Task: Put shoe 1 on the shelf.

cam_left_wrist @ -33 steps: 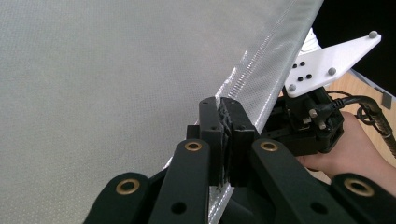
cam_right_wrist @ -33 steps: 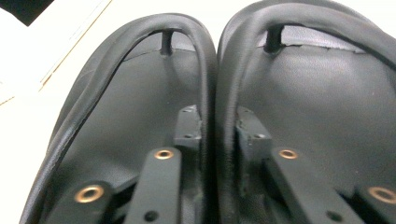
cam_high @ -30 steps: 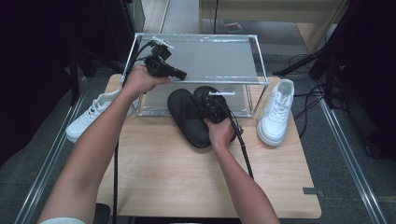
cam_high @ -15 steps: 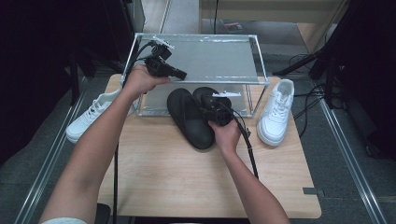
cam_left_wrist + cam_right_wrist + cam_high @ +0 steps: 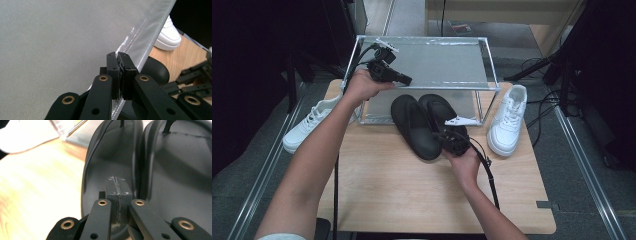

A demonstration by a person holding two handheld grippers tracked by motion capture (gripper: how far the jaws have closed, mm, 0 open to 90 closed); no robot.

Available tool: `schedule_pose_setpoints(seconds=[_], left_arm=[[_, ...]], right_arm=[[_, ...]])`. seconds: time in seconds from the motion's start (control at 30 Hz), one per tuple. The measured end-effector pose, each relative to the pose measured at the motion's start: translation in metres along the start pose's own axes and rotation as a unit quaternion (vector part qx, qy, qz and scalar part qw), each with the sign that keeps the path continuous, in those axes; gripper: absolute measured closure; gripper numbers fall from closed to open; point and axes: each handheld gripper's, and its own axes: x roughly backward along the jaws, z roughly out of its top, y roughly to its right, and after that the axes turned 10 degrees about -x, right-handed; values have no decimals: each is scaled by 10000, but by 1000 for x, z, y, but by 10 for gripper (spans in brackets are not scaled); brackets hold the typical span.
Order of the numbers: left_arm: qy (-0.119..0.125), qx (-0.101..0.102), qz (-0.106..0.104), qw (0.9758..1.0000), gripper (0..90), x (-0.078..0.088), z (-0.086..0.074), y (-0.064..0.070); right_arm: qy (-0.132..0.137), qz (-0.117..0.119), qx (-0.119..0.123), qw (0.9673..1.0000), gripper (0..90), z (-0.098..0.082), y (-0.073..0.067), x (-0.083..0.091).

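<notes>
Two black slippers [image 5: 412,125] lie side by side on the wooden table, toes under a metal-framed box [image 5: 489,65]. My left gripper [image 5: 407,79] is held up at the box's front left. In the left gripper view it [image 5: 120,61] is shut on the clear edge strip of the grey mesh flap [image 5: 50,45]. My right gripper [image 5: 439,135] hovers at the heel end of the slippers. Its jaws have just closed. In the right gripper view its pads [image 5: 117,182] meet over the left slipper [image 5: 110,152] with nothing between them.
One white sneaker [image 5: 507,120] stands on the table right of the box. Another white sneaker [image 5: 309,127] lies left of it at the table's edge. Bare tabletop [image 5: 412,190] stretches toward the person. Cables trail from both grippers.
My right gripper has drawn back toward the person, from over the slippers' middle to their heels, and its jaws have come together. The left hand and the slippers have stayed put.
</notes>
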Motion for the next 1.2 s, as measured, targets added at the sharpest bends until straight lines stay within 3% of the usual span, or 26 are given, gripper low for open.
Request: schedule_pose_setpoints(seconds=[0.17, 0.3, 0.53, 0.67, 0.87, 1.2], left_arm=[[-4, 8, 1, 10000, 889, 0, 0, 0], [-7, 14, 14, 10000, 889, 0, 0, 0], [-7, 11, 2, 10000, 889, 0, 0, 0], [-1, 10, 7, 10000, 889, 0, 0, 0], [-9, 5, 0, 10000, 889, 0, 0, 0], [-9, 12, -6, 10000, 889, 0, 0, 0]], right_arm=[[-102, 47, 49, 9999, 900, -18, -2, 6], [-141, 7, 243, 9996, 900, -34, -3, 9], [-405, -21, 322, 9987, 900, -55, 4, 5], [-518, -74, 367, 9980, 900, -60, 6, 0], [-480, -59, 342, 9982, 900, -59, 7, -6], [-413, 56, 303, 9987, 900, -54, -2, -13]])
